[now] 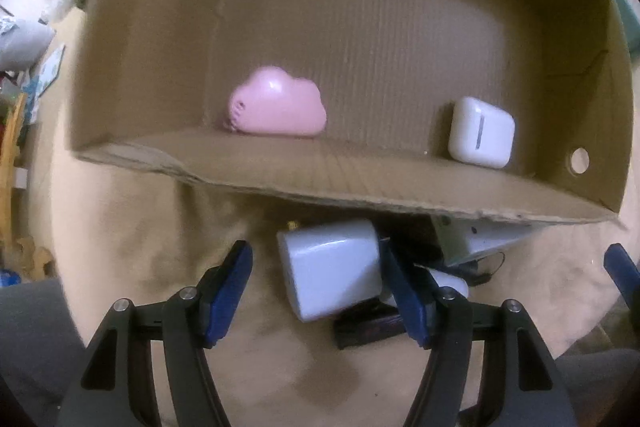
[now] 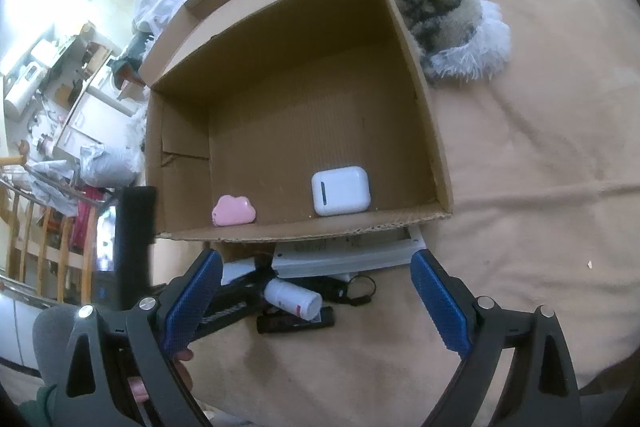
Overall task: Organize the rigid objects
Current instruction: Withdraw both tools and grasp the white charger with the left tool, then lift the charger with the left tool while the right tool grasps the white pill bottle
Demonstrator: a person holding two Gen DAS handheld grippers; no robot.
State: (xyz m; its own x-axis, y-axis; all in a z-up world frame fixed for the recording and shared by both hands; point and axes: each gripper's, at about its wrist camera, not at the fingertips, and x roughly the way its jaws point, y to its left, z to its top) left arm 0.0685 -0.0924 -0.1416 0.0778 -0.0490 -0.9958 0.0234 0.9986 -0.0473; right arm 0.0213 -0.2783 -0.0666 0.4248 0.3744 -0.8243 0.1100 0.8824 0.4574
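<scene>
While both grippers hang above a tan cloth-covered surface (image 2: 520,155), the scene reads near to far:

Left gripper (image 1: 320,291): blue ribbed pads spread either side of a glossy white plug block (image 1: 330,269); the left pad stands clear of it, and I cannot tell whether the right pad touches.
Right gripper (image 2: 316,303): pads spread wide, nothing between them.
Loose pile: white cylindrical bottle (image 2: 294,298) lying across a flat black bar (image 2: 296,323), beside a flat white slab (image 2: 344,259).
Cardboard box (image 2: 424,115): corrugated, open-topped, with ragged near edge.
Inside the box: smooth pink cloud-shaped case (image 1: 276,103) at the near-left corner; rounded white earbud case (image 1: 480,133) against the near wall.
Beyond: shaggy fur throw (image 2: 448,27).
</scene>
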